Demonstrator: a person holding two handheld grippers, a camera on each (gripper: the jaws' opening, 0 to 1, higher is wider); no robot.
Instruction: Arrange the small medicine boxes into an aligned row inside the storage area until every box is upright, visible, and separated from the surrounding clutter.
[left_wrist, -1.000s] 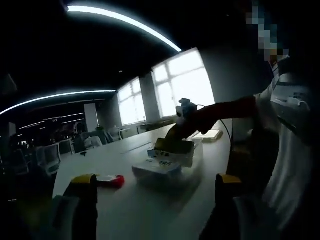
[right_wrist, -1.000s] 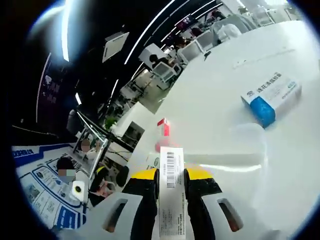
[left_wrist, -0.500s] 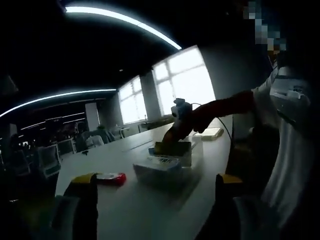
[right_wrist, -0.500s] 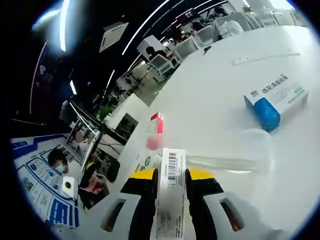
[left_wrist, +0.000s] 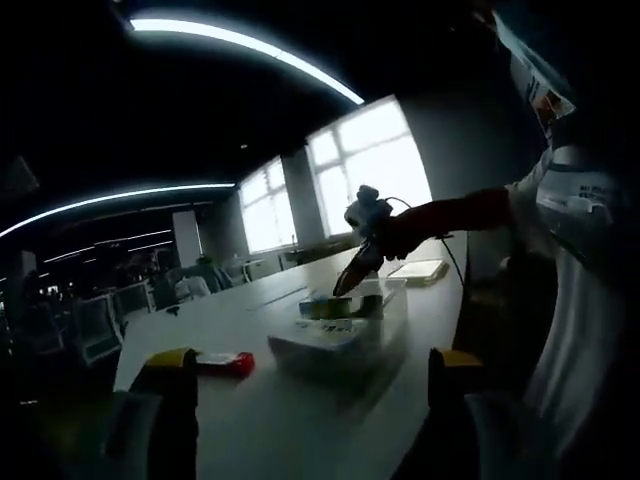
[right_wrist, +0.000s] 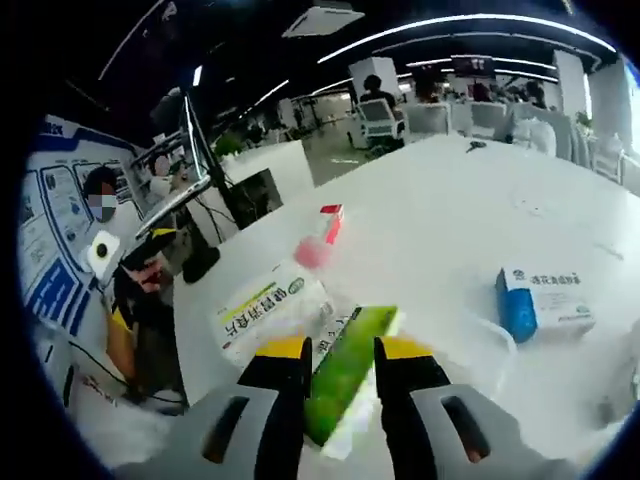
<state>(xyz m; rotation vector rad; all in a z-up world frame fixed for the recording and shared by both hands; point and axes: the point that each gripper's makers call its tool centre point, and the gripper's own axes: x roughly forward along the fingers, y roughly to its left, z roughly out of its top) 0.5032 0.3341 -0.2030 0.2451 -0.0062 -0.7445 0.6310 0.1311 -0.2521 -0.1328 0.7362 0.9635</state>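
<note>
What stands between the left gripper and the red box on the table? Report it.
Nothing visible does. The red box lies on the bare white table ahead of the open left gripper, left of the clear bin.

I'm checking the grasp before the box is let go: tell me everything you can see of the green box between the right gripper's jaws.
The green box is a slim carton, cardboard by its look, with a bright green face and a white edge. It lies tilted between the yellow-tipped jaws of the right gripper, which are shut on its sides. It hangs over the clear storage bin; contact with the bin can't be judged.
</note>
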